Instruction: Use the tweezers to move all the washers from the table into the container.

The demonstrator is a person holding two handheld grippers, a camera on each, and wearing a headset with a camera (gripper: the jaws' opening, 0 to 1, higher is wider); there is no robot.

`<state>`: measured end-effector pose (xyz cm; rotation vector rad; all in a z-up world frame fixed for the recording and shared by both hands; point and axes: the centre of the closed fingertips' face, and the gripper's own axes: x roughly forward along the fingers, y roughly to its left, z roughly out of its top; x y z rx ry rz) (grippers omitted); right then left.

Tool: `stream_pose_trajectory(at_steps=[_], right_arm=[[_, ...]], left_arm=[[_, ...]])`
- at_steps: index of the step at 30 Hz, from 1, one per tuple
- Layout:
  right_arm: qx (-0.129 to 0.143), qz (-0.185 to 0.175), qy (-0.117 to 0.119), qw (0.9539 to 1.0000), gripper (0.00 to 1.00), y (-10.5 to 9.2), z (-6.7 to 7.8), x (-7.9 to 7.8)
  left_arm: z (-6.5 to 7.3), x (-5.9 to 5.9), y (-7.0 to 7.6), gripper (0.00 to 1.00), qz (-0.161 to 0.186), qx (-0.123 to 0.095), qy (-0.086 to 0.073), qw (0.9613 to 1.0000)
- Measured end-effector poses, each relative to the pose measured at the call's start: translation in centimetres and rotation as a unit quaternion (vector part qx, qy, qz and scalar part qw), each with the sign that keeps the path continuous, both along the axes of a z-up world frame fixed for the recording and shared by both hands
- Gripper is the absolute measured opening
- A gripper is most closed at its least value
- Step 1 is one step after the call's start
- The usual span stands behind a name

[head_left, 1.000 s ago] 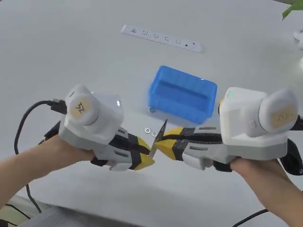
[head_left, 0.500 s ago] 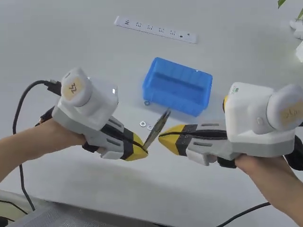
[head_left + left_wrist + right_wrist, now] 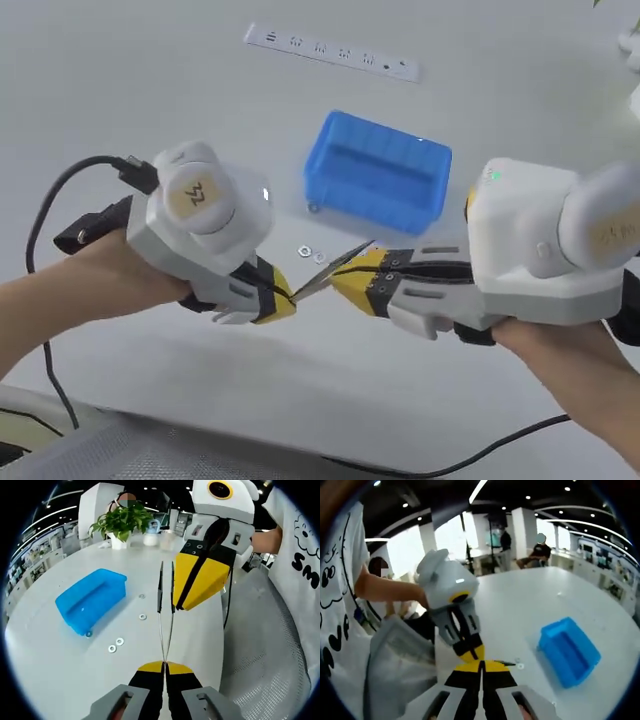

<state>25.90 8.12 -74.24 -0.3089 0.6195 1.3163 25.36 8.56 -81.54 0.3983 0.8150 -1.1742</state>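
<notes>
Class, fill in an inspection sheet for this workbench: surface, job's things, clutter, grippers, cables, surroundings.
Surface: white table.
Job's things: blue container upright; several washers loose on the table beside it; tweezers held above the table.
Clutter: power strip beyond the container.
Grippers: left gripper fingers shut on the tweezers; right gripper shut, close beside the tweezers.
Cables: black cable plugged into the left gripper.
Surroundings: potted plant; people at far tables.

Open-plan lab hall: long white workbenches (image 3: 530,600), ceiling spotlights (image 3: 568,488), pillars (image 3: 526,527), potted plant (image 3: 122,522).
</notes>
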Motion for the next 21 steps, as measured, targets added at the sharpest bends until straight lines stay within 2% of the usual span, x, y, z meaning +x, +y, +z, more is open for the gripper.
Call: stream_pose_trajectory(at_steps=[2, 4, 9, 16, 18, 21], right_arm=[[0.002, -0.009, 0.004, 1.0, 0.0, 0.1, 0.1, 0.3], [-0.005, -0.016, -0.007, 0.9998, 0.0, -0.2, -0.2, 0.7], [-0.007, -0.039, -0.002, 0.9992, 0.0, -0.8, -0.6, 1.2], [-0.026, -0.043, -0.004, 0.9987, 0.0, -1.2, -1.6, 1.2], [-0.038, -0.038, -0.008, 0.9985, 0.0, -1.3, -2.2, 1.1], [-0.078, -0.012, -0.04, 0.9961, 0.0, -1.8, -3.1, 0.8]], left_arm=[[-0.1, 0.0, 0.2, 0.0, 0.007, 0.01, 0.0, 0.9999], [0.1, 0.2, 0.4, 0.0, 0.017, 0.012, 0.001, 0.9998], [0.8, 0.3, 0.9, 0.0, 0.024, 0.016, -0.013, 0.9995], [1.2, 0.2, 0.9, 0.0, 0.028, 0.01, -0.021, 0.9993], [1.2, 0.2, 0.9, 0.0, 0.029, 0.009, -0.019, 0.9994], [0.8, 0.0, 1.0, 0.0, 0.029, 0.022, -0.014, 0.9993]])
